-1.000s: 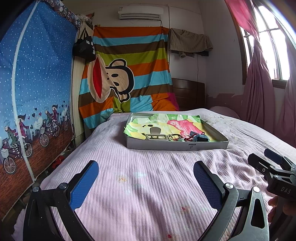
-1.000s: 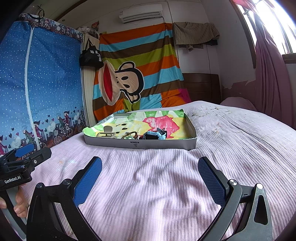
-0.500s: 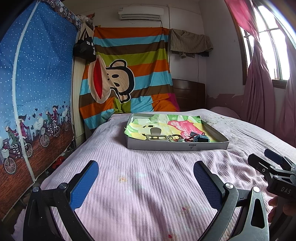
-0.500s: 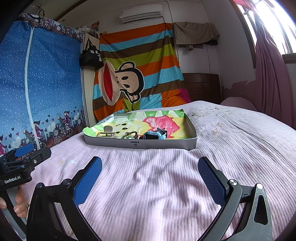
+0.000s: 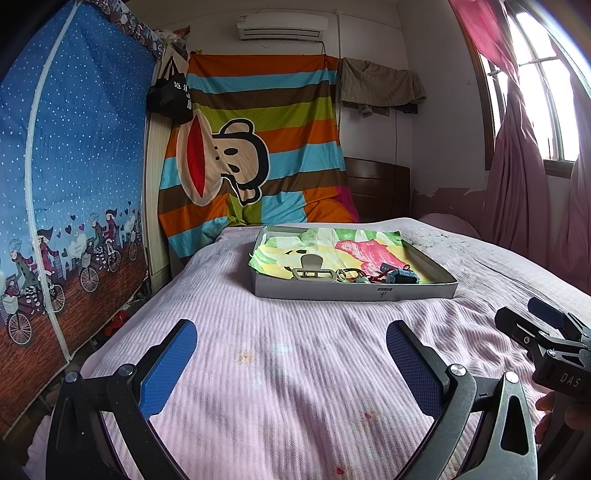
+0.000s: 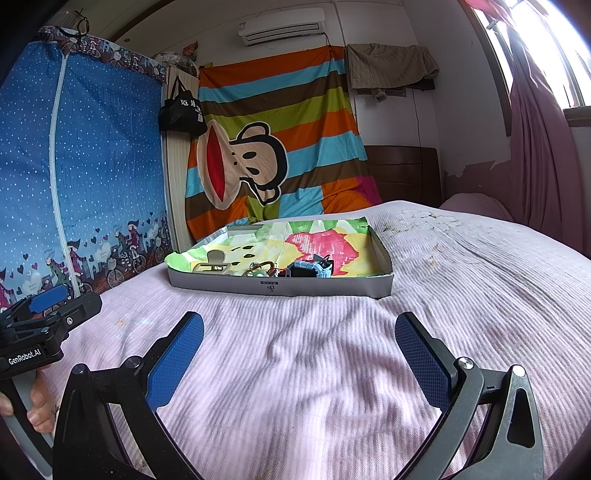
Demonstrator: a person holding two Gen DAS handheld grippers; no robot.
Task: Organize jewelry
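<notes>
- Nearest, the left claw [image 5: 291, 354] hangs low over the bed [image 5: 295, 369], its blue pads spread wide with nothing between them.
- Likewise the right claw [image 6: 299, 350] is wide apart and empty over the pink ribbed bedspread; from the left wrist view it shows at the right edge [image 5: 546, 332], a person's fingers [image 5: 554, 410] on its handle.
- At the left edge of the right wrist view sits the left claw's body, with a hand [image 6: 37, 406] wrapped round its grip.
- Both claws are well short of the tray [image 6: 332, 286], neither touching anything.
- Further up the bed lies that shallow grey tray, lined with a bright painted sheet [image 6: 314, 243] of green, yellow and pink.
- Along the tray's near wall the jewelry lies in a loose row: a beige hair clip [image 6: 216, 262] to the left, a tangle of rings and small pieces [image 6: 262, 271] in the middle, a blue box-like piece [image 6: 310, 269] to the right, touching or nearly so; finer detail is too small to tell.
- Beyond the bed a striped monkey blanket [image 5: 258, 155] hangs on the wall, a black bag [image 5: 170, 96] to its left, a dark headboard [image 5: 378, 192] to its right.
- On the left stands a blue dotted wardrobe [image 5: 74, 166]; on the right, pink curtains [image 5: 517, 184] by a window; an air conditioner [image 5: 282, 27] is mounted high on the far wall.
</notes>
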